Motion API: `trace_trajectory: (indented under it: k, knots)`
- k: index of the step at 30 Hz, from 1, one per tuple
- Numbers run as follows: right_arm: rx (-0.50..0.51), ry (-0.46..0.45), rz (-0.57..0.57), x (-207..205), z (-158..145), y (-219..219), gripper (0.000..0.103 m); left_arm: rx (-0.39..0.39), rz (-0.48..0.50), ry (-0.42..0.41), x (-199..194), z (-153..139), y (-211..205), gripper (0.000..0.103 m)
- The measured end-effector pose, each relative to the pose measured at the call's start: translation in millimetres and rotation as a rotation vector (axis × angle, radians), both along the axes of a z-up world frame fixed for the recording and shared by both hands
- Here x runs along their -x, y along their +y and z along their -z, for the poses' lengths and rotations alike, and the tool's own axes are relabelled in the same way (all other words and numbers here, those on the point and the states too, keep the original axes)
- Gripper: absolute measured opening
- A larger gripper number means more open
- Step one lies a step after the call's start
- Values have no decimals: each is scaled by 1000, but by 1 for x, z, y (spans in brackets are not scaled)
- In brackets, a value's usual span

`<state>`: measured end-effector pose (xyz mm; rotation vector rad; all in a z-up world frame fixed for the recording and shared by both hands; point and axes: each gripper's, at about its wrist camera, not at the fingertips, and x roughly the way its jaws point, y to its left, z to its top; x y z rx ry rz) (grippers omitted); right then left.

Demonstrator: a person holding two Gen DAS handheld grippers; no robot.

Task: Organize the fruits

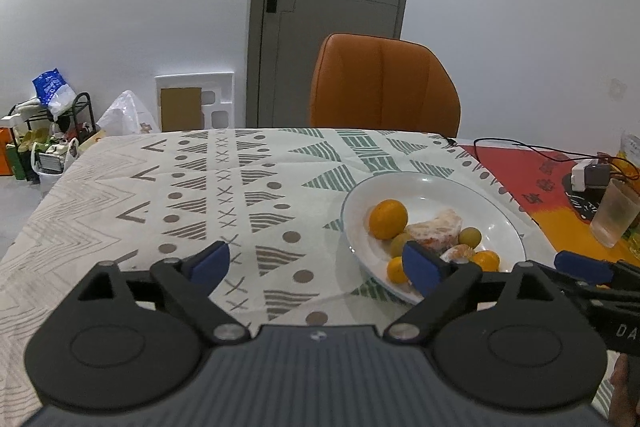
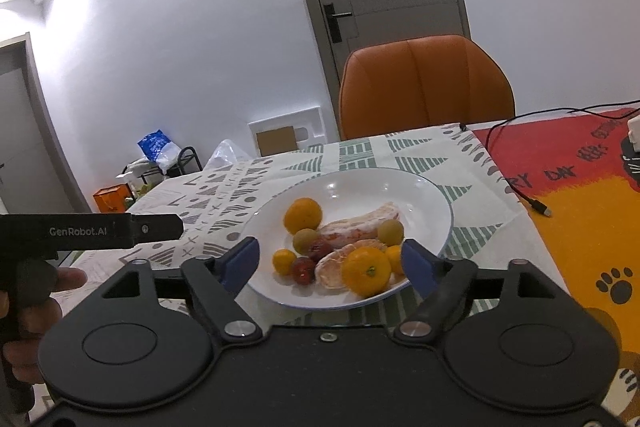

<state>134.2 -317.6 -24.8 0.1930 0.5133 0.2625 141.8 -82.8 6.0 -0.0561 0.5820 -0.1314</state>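
Note:
A white plate (image 2: 420,195) on the patterned tablecloth holds several fruits: oranges (image 2: 303,215), small green fruits (image 2: 391,231), red fruits (image 2: 304,269) and peeled citrus pieces (image 2: 360,225). The plate also shows in the left wrist view (image 1: 492,203) with an orange (image 1: 388,219) on it. My right gripper (image 2: 330,263) is open and empty, its blue fingertips either side of the plate's near edge. My left gripper (image 1: 316,265) is open and empty, above the cloth to the left of the plate.
An orange chair (image 1: 384,83) stands behind the table. A red and yellow mat (image 2: 580,195) lies to the right with a black cable (image 2: 520,195). A plastic cup (image 1: 614,213) and a white adapter (image 1: 584,177) sit at the far right.

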Motion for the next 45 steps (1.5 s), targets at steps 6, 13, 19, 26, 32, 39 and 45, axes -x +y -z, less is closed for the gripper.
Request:
trace_trajectory:
  k: [6, 13, 19, 26, 32, 39, 45]
  knots:
    - [-2, -17, -25, 14, -6, 5, 100, -13, -31, -6, 20, -6, 9, 94]
    - [-13, -11, -53, 28, -10, 11, 103, -23, -65, -12, 43, -13, 21, 96]
    - [-17, -2, -62, 38, -15, 12, 103, -32, -83, -12, 60, -19, 29, 98]
    - [-3, 4, -79, 50, -20, 17, 103, -29, -110, -12, 80, -22, 42, 98]
    - [12, 0, -101, 60, -25, 25, 103, -28, -118, -1, 94, -21, 52, 98]
    - [24, 7, -120, 66, -28, 34, 103, -31, -119, 13, 107, -17, 63, 98]
    - [34, 3, -133, 73, -29, 39, 103, -30, -127, 19, 115, -15, 71, 98]
